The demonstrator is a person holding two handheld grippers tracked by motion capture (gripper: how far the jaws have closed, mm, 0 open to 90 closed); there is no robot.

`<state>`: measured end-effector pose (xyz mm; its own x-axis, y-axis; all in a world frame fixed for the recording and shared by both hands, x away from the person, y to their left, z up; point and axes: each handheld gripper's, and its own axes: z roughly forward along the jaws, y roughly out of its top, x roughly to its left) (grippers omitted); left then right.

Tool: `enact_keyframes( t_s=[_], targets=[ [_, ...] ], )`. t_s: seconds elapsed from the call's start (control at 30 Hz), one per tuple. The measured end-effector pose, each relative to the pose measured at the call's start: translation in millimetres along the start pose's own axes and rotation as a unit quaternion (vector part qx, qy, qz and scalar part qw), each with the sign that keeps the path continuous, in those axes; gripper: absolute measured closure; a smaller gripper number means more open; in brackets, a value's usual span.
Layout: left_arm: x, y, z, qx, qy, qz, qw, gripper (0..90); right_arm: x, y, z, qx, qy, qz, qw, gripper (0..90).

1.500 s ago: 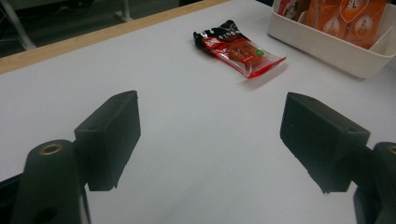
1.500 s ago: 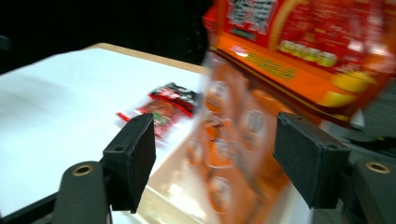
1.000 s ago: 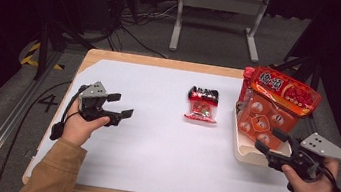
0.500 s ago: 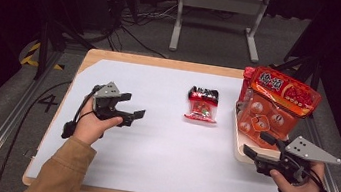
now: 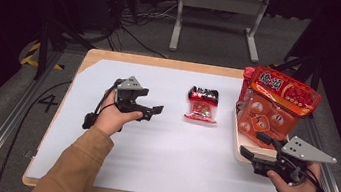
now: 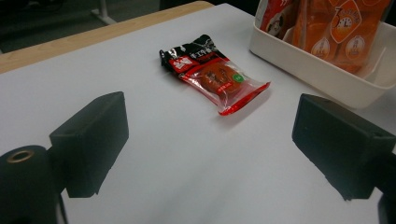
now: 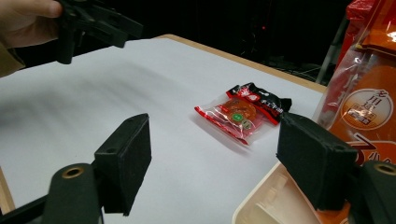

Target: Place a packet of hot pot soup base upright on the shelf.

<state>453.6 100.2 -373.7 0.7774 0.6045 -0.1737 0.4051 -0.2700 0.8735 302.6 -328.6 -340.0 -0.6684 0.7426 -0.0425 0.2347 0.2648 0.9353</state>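
White table (image 5: 158,165) lies open between packet (image 5: 201,104) and both wide-open, empty fingers

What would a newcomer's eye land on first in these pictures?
Probably the big orange snack bags standing in a white bin at the table's right edge. Next, the small red-and-black packet lying alone mid-table on the white sheet. The left hand-held gripper hovers open to its left, pointing at it, nothing between its jaws.
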Motion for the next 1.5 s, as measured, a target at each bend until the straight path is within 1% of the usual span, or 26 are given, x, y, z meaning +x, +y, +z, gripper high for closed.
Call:
enact_keyframes(
  t_s=[0.03, 0.07, 0.1, 0.13, 0.2, 0.3, 0.33, 0.37, 0.4, 0.43, 0.5, 0.53, 0.57, 0.6, 0.63, 0.67, 0.77, 0.93, 1.03, 1.1, 1.2, 1.23, 1.27, 1.43, 1.47, 1.5],
  targets=[
    [0.8, 2.0, 5.6, -0.001, -0.004, -0.007, 1.0000, 13.1, 0.1, -0.1, 0.2, 0.001, 0.002, -0.002, 1.0000, 26.9],
    [1.2, 3.3, 9.1, -0.001, -0.005, -0.009, 0.9999, 13.8, 0.0, -0.3, 0.6, 0.000, 0.003, -0.004, 1.0000, 27.0],
    [2.3, 5.1, 13.8, 0.001, -0.006, -0.006, 1.0000, 14.7, -0.1, -0.5, 0.7, 0.000, 0.004, -0.005, 1.0000, 27.0],
    [2.4, 6.7, 18.2, 0.007, -0.007, -0.010, 0.9999, 16.0, -0.5, -0.7, 1.0, -0.001, 0.006, -0.006, 1.0000, 27.0],
    [3.1, 9.8, 27.6, 0.012, 0.000, -0.006, 0.9999, 18.0, -1.3, -0.9, 1.6, -0.004, 0.011, -0.006, 0.9999, 27.0],
    [5.4, 12.8, 41.4, 0.007, 0.001, -0.013, 0.9999, 19.8, -2.3, -0.7, 2.4, -0.007, 0.015, -0.008, 0.9998, 27.0],
    [5.9, 12.7, 46.0, 0.005, 0.001, -0.021, 0.9998, 20.3, -2.4, -0.9, 2.7, -0.006, 0.016, -0.008, 0.9998, 27.0],
    [7.0, 12.5, 49.7, 0.003, -0.003, -0.026, 0.9997, 21.1, -2.5, -1.2, 3.0, -0.007, 0.018, -0.007, 0.9998, 27.0],
    [8.8, 11.7, 55.6, 0.001, -0.010, -0.040, 0.9991, 22.3, -2.5, -1.5, 3.3, -0.008, 0.019, -0.007, 0.9998, 27.0],
    [10.3, 11.0, 60.1, 0.001, -0.014, -0.049, 0.9987, 23.6, -2.3, -1.9, 3.7, -0.007, 0.021, -0.007, 0.9997, 27.0],
    [12.9, 10.4, 70.2, 0.003, -0.011, -0.052, 0.9986, 25.8, -1.4, -2.1, 3.4, -0.007, 0.022, -0.006, 0.9997, 27.0],
    [13.9, 10.5, 73.3, 0.003, -0.010, -0.048, 0.9988, 26.8, -0.9, -2.2, 3.0, -0.007, 0.025, -0.007, 0.9996, 27.0],
    [13.9, 10.5, 76.1, 0.003, -0.009, -0.050, 0.9987, 27.0, -0.5, -2.2, 2.7, -0.008, 0.025, -0.007, 0.9996, 26.9],
    [13.9, 10.6, 80.5, 0.003, -0.006, -0.048, 0.9988, 27.2, -0.2, -2.2, 2.4, -0.008, 0.023, -0.008, 0.9997, 26.9],
    [13.7, 10.7, 83.4, 0.007, -0.003, -0.044, 0.9990, 27.4, -0.2, -2.3, 2.2, -0.009, 0.024, -0.008, 0.9996, 26.9],
    [12.5, 10.4, 85.8, 0.009, -0.004, -0.047, 0.9988, 27.5, -0.4, -2.4, 2.3, -0.008, 0.024, -0.008, 0.9997, 26.8],
    [10.7, 8.3, 96.0, 0.021, -0.004, -0.043, 0.9988, 28.2, -1.1, -3.9, 3.7, -0.006, 0.026, -0.006, 0.9996, 26.8],
    [9.4, 3.1, 111.2, 0.032, -0.015, -0.060, 0.9976, 30.4, 0.4, -5.2, 4.4, -0.004, 0.028, -0.007, 0.9996, 26.8],
    [9.5, 0.0, 117.7, 0.040, -0.019, -0.080, 0.9958, 34.3, 0.6, -5.1, 4.4, -0.003, 0.028, -0.008, 0.9996, 26.7],
    [9.5, -1.3, 121.0, 0.045, -0.021, -0.086, 0.9951, 36.9, 0.7, -5.5, 4.7, -0.001, 0.028, -0.008, 0.9996, 26.6],
    [6.3, -1.8, 126.6, 0.059, -0.023, -0.085, 0.9943, 39.4, 1.1, -6.4, 5.5, 0.000, 0.030, -0.007, 0.9995, 26.5],
    [4.4, -1.5, 128.6, 0.065, -0.025, -0.081, 0.9943, 39.6, 1.1, -6.8, 5.8, 0.000, 0.030, -0.008, 0.9995, 26.4],
    [3.2, -1.3, 130.1, 0.065, -0.025, -0.079, 0.9944, 39.6, 1.0, -7.1, 6.0, 0.001, 0.030, -0.008, 0.9995, 26.4],
    [-3.7, -1.6, 138.5, 0.084, -0.031, -0.078, 0.9929, 40.6, 1.6, -8.0, 6.5, 0.003, 0.031, -0.008, 0.9995, 26.3],
    [-5.4, -2.6, 141.2, 0.087, -0.030, -0.082, 0.9924, 40.7, 1.7, -8.2, 6.6, 0.003, 0.031, -0.008, 0.9995, 26.2],
    [-5.7, -3.3, 143.2, 0.091, -0.030, -0.077, 0.9924, 40.8, 1.7, -8.5, 6.9, 0.005, 0.031, -0.009, 0.9995, 26.2]
  ],
)
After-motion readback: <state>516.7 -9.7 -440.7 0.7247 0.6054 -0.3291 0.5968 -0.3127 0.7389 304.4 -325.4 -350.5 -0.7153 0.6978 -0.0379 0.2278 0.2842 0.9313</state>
